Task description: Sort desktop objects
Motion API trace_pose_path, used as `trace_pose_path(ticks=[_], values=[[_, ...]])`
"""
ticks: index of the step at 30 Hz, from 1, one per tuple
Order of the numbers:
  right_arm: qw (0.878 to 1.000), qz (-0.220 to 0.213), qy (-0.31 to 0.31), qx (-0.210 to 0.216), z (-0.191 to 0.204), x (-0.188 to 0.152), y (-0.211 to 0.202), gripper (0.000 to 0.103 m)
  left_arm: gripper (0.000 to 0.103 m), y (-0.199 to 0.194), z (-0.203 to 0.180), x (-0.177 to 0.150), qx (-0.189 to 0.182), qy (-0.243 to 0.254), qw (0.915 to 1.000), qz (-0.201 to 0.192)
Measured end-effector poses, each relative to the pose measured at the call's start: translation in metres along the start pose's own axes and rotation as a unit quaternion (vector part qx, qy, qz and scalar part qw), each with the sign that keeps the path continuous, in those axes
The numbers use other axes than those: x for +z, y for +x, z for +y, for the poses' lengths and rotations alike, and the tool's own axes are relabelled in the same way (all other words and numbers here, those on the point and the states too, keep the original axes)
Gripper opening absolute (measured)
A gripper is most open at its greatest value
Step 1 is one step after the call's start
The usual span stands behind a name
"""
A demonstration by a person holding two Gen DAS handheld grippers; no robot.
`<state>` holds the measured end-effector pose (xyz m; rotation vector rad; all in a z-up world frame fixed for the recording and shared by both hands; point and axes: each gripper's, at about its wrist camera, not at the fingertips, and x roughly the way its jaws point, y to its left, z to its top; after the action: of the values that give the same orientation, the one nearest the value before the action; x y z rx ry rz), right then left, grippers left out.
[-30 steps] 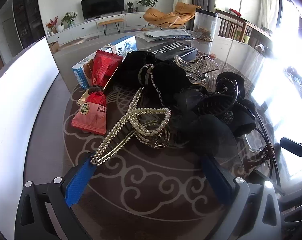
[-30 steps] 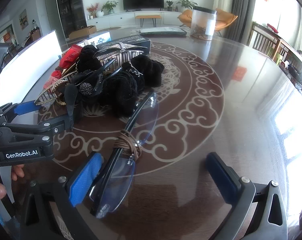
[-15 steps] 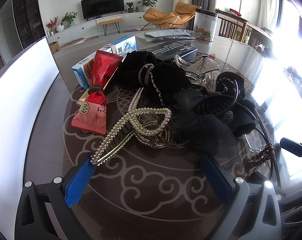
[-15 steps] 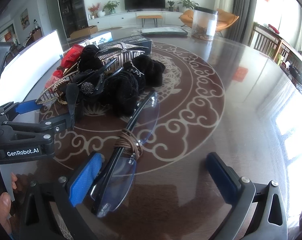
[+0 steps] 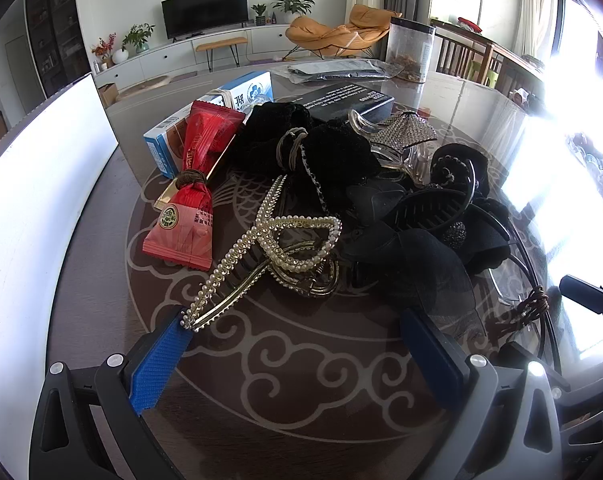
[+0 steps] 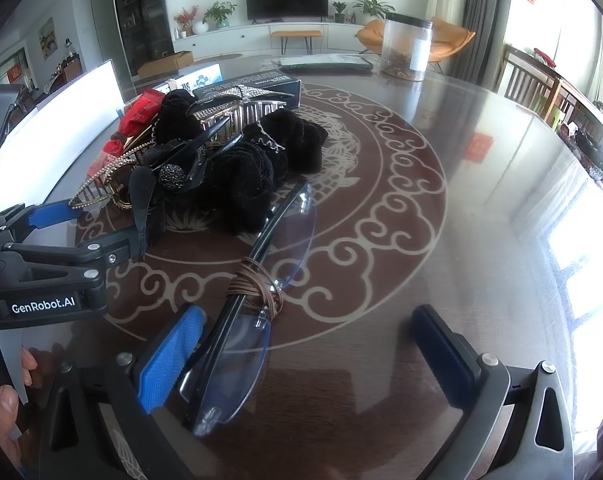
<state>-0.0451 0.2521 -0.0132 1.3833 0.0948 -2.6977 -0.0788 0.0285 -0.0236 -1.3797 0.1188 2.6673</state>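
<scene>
A: What do you have on your left side?

B: Your left gripper (image 5: 297,344) is wide apart and holds nothing. It hovers low over the table (image 5: 301,392), just before the heap. The pearl hair clip (image 5: 261,256) lies nearest; its tip is just beside your left blue pad (image 5: 159,364). Left of the clip lies the red snack packet (image 5: 189,208), with a hair tie around its middle, and behind it the blue and white box (image 5: 221,120).

A: And in the middle?

B: The black hair things (image 5: 381,216) lie in one heap, tangled with a black claw clip (image 5: 433,204) and a sparkling clip (image 5: 405,132).

A: And on the right?

B: Your right gripper (image 6: 305,356) is also wide apart and empty. The glasses (image 6: 241,344) lie on the table between its fingers, close to the left pad (image 6: 169,356), with a brown hair tie (image 6: 257,290) wound around the frame.

A: So which step is this?

B: I think sorting is only at its start; nothing looks separated yet. Your next move is probably to choose one piece. For the glasses, you should centre the frame between the pads and close softly, because the lens can slip or scratch. The hair tie will come with them.
</scene>
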Motion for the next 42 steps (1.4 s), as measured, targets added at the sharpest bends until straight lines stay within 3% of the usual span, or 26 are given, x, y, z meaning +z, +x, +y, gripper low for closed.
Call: trace_pose_path(ticks=[4,8,13,19,24,42], values=[[1.0,0.0,0.001,0.001,-0.001,0.0,0.0,0.103,0.103,0.0,-0.001,0.0,0.003,0.002,1.0,-0.001],[1.0,0.006,0.002,-0.002,-0.015,0.003,0.001,0.103,0.103,-0.001,-0.014,0.0,0.035,-0.046,0.9983,0.0],[1.0,0.001,0.022,-0.017,-0.046,0.009,0.006,0.103,0.103,0.002,-0.039,0.006,0.009,-0.012,0.9999,0.0],[1.0,0.001,-0.016,0.009,-0.036,0.006,0.003,0.103,0.103,0.001,-0.036,0.006,0.003,-0.008,1.0,0.0],[0.999,0.0,-0.034,0.022,-0.026,0.009,0.006,0.103,0.103,0.002,-0.01,0.006,0.057,-0.085,0.9948,0.0],[0.997,0.0,-0.06,0.041,-0.013,0.032,0.023,0.103,0.103,0.012,0.0,0.016,0.075,-0.108,0.9913,0.0]])
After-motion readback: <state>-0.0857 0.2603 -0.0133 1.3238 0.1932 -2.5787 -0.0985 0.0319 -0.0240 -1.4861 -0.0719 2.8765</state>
